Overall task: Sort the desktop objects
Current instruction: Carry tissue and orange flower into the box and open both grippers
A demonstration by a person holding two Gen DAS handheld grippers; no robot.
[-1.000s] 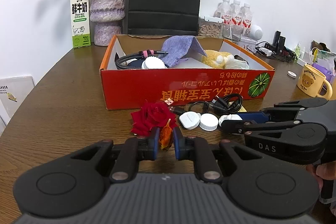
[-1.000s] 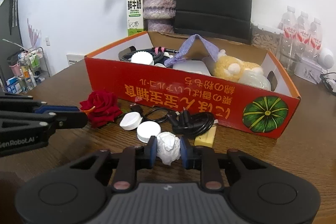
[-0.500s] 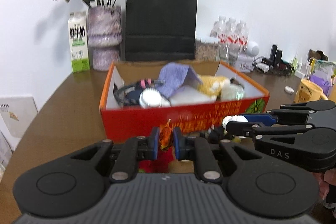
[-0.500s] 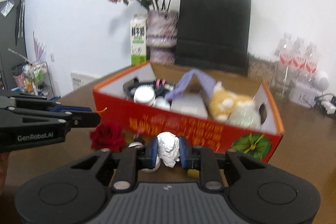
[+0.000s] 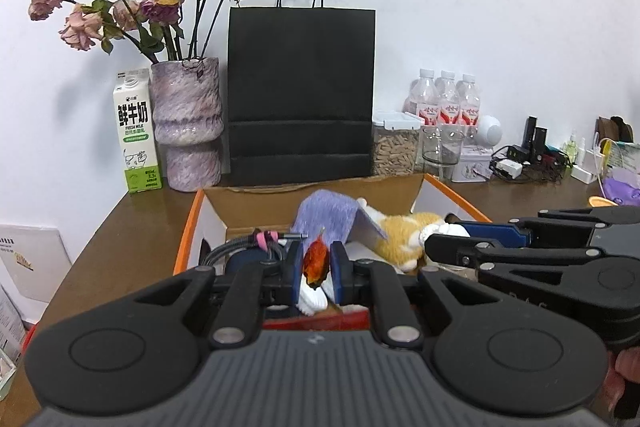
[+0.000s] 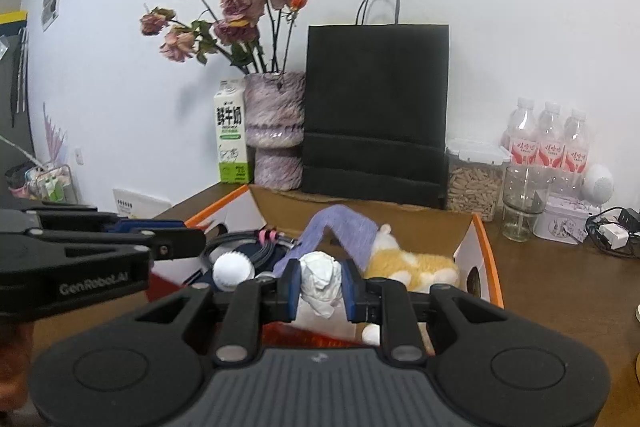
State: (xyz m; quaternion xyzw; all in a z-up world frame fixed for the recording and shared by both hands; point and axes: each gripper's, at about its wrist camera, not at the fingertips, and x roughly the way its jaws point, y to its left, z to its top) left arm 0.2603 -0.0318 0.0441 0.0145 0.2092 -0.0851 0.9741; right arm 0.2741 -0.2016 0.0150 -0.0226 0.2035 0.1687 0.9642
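Looking thru the left wrist view first: left gripper point(image 5: 316, 269) sits low centre of frame, pads pinching a small red-orange flower bit point(image 5: 315, 263), prob. a petal or bud. It hangs over the near wall of the orange cardboard box point(image 5: 185, 227), not yet let go. Box already holds a fair load: purple cloth point(image 5: 328, 217), yellow-white plush toy point(image 5: 404, 233), black cable w/ pink tie point(image 5: 256, 241), plus something white just under the pinched piece. Right gripper point(image 5: 434, 245) pokes in from the right edge, also above the box. Milk carton point(image 5: 137, 131), purple vase point(image 5: 187, 123), black paper bag point(image 5: 302, 95) & water bottles point(image 5: 446, 103) stand behind on the table point(image 5: 112, 239); whether those count as items to sort, can't tell.

Right wrist view: right gripper point(image 6: 320, 287), centre-bottom, clamped on a crumpled white paper wad point(image 6: 320, 283), held over the box's near edge. Left gripper enters at left-middle, its load hidden from here. White round cap point(image 6: 233, 269) lies inside the box, left of the wad.

Progress, my read: well along, box part-filled, two more items carried & about to drop in. Left to do: release both, then check table in front of the box for leftovers; that patch is blocked by gripper bodies in both views.
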